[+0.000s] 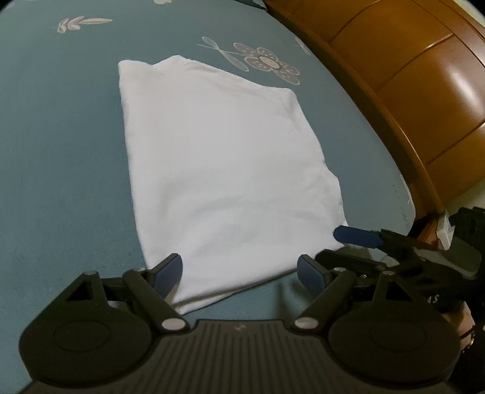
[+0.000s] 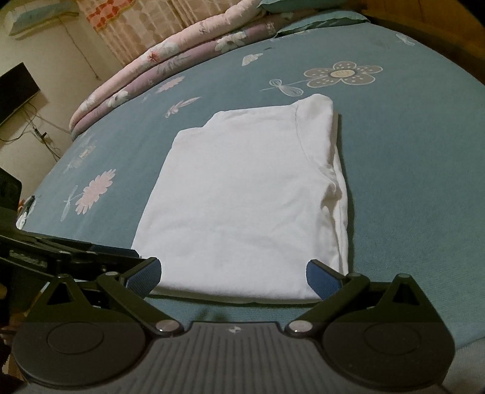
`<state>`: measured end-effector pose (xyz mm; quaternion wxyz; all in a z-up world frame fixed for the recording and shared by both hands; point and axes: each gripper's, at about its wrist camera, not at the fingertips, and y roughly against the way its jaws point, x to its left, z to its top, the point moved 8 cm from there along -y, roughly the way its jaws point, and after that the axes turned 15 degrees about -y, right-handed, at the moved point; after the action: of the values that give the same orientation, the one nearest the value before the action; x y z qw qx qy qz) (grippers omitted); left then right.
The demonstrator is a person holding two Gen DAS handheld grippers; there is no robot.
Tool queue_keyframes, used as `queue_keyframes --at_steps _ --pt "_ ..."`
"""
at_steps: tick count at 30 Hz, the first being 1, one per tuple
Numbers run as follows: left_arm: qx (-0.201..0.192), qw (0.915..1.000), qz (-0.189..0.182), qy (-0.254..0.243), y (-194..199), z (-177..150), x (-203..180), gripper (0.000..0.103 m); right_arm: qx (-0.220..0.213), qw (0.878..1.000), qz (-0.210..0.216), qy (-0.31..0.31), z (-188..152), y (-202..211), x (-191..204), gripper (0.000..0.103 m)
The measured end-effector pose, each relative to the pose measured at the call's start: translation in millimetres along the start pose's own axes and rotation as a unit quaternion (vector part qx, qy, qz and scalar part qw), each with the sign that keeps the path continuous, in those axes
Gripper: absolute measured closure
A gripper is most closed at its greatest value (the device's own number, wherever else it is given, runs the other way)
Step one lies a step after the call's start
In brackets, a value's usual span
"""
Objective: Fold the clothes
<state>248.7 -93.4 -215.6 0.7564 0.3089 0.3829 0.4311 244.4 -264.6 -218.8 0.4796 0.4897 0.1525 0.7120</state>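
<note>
A white garment (image 1: 218, 157) lies folded into a flat rectangle on the teal bedsheet (image 1: 60, 136); the same white garment (image 2: 248, 197) fills the middle of the right wrist view. My left gripper (image 1: 241, 274) is open at the garment's near edge, nothing between its blue pads. My right gripper (image 2: 233, 277) is also open, just in front of the garment's near hem. In the left wrist view the right gripper's blue fingertip (image 1: 357, 236) touches or hovers at the garment's near right corner. The left gripper's body (image 2: 60, 251) shows at the left of the right wrist view.
A wooden headboard or cabinet (image 1: 409, 75) borders the bed on the right. Folded floral quilts (image 2: 169, 60) and a pillow (image 2: 315, 15) lie at the bed's far end. A dark screen (image 2: 15, 91) and cables hang on the wall at left.
</note>
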Motion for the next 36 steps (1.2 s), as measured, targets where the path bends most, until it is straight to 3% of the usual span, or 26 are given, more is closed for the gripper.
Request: queue_keyframes --at_steps 11,20,26,31,36 --pt "-0.021 0.9977 0.053 -0.036 13 26 10 0.020 -0.038 0.999 0.002 0.018 27 11 7 0.000" --pt "-0.021 0.9945 0.083 -0.061 1 46 22 0.020 -0.027 0.998 0.005 0.050 49 -18 21 0.000" --pt "-0.013 0.9948 0.083 -0.058 -10 42 29 0.020 -0.003 0.999 -0.007 0.035 42 -40 8 0.000" --pt "-0.015 0.9949 0.083 -0.054 -10 43 32 0.019 -0.006 1.000 0.009 0.028 37 -38 2 0.000" --pt "-0.046 0.9960 0.069 -0.032 7 53 41 0.019 -0.026 0.999 0.018 0.016 49 -23 3 0.000"
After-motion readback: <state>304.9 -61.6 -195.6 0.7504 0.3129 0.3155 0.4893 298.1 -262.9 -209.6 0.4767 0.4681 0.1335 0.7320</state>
